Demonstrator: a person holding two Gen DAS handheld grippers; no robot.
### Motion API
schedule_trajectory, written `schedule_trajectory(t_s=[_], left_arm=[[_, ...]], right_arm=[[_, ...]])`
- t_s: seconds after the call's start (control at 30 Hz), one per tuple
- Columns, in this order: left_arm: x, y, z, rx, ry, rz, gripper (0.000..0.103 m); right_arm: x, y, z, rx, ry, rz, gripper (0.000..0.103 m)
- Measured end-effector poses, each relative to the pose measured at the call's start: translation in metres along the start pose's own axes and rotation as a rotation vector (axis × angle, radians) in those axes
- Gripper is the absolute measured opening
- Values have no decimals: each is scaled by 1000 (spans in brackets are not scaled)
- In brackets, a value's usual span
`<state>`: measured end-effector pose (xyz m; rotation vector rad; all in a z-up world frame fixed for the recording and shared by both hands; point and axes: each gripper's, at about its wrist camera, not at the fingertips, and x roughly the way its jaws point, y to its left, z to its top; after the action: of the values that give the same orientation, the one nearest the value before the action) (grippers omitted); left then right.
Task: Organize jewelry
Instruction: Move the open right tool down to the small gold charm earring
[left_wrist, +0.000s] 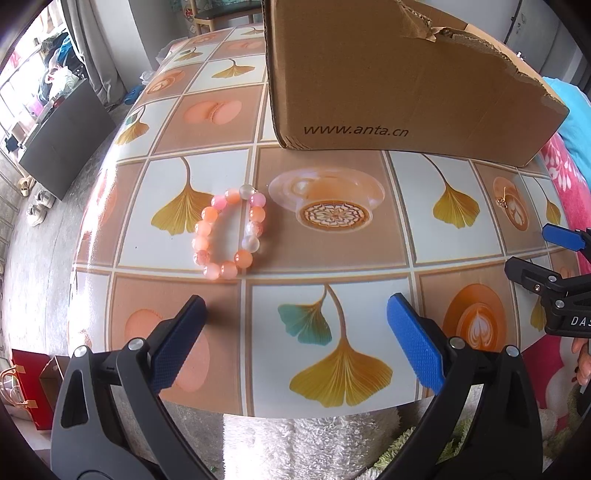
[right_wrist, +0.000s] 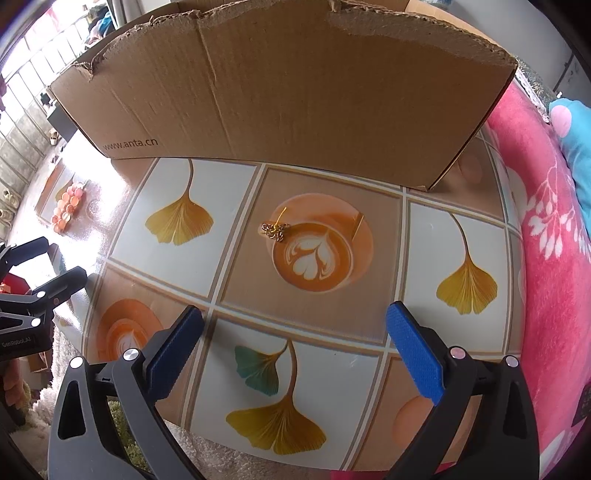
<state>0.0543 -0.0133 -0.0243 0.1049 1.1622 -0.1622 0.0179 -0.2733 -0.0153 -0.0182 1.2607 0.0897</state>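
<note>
A bracelet of pink and orange beads (left_wrist: 229, 233) lies flat on the patterned table, a little ahead and left of my left gripper (left_wrist: 295, 308), which is open and empty. It also shows small at the far left of the right wrist view (right_wrist: 68, 206). A small gold chain piece (right_wrist: 274, 230) lies on a latte print, ahead of my right gripper (right_wrist: 293, 314), which is open and empty. The chain shows tiny in the left wrist view (left_wrist: 502, 201). A torn open cardboard box (left_wrist: 399, 74) stands at the back; it also fills the back of the right wrist view (right_wrist: 280, 96).
The table (left_wrist: 332, 240) has a tile print of ginkgo leaves and coffee cups; its near edge is just under the grippers. A pink floral blanket (right_wrist: 546, 236) lies to the right. The right gripper shows at the right of the left wrist view (left_wrist: 546, 258).
</note>
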Motion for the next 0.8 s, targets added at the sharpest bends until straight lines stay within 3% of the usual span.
schedule_trajectory(t_s=[0.47,0.67,0.8], left_arm=[[-2,-3,-2,11,-5,-5,95],[-1,-1,-1,12,-4,-6,95],[-1,-1,-1,13,-8,-5,95]], right_arm=[[0,3,-4,-21,-17,6,97],[-5,-7,4,80,-63,70,96],[-6,-2,10,73,-108,68,85]])
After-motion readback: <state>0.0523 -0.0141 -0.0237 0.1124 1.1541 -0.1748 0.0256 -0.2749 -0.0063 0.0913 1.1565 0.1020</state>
